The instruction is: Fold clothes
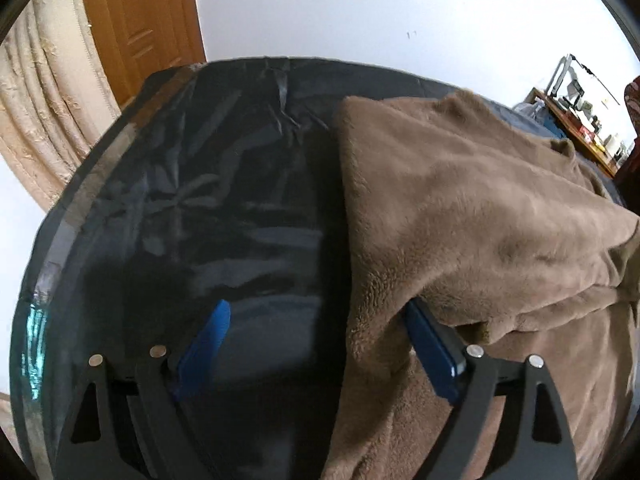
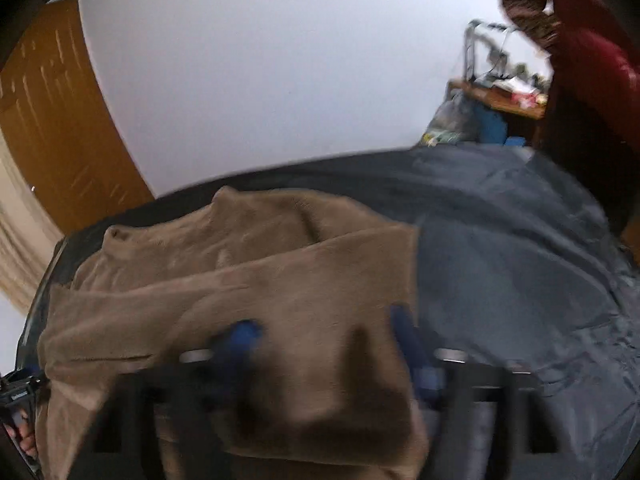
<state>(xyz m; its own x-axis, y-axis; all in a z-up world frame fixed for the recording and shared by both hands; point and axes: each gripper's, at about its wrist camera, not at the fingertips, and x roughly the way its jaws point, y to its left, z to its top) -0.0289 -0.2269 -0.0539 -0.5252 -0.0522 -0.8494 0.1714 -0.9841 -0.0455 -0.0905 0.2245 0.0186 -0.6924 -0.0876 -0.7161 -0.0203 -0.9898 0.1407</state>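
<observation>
- Currently brown fleece garment point(image 1: 460, 208) lies partly folded on the dark sheet-covered table point(image 1: 200, 200), a sleeve laid across its body in the right wrist view.
- Left gripper point(image 1: 316, 320) released, jaws spread wide; garment's left edge sits between the blue fingers point(image 1: 208, 344), right finger tucked under a fold, nothing pinched.
- Right gripper point(image 2: 324, 332) blurred, jaws apart over the garment's near-right corner, not clamping it.
- Wooden door point(image 1: 140, 20) behind; cluttered desk point(image 1: 580, 120) far right.
</observation>
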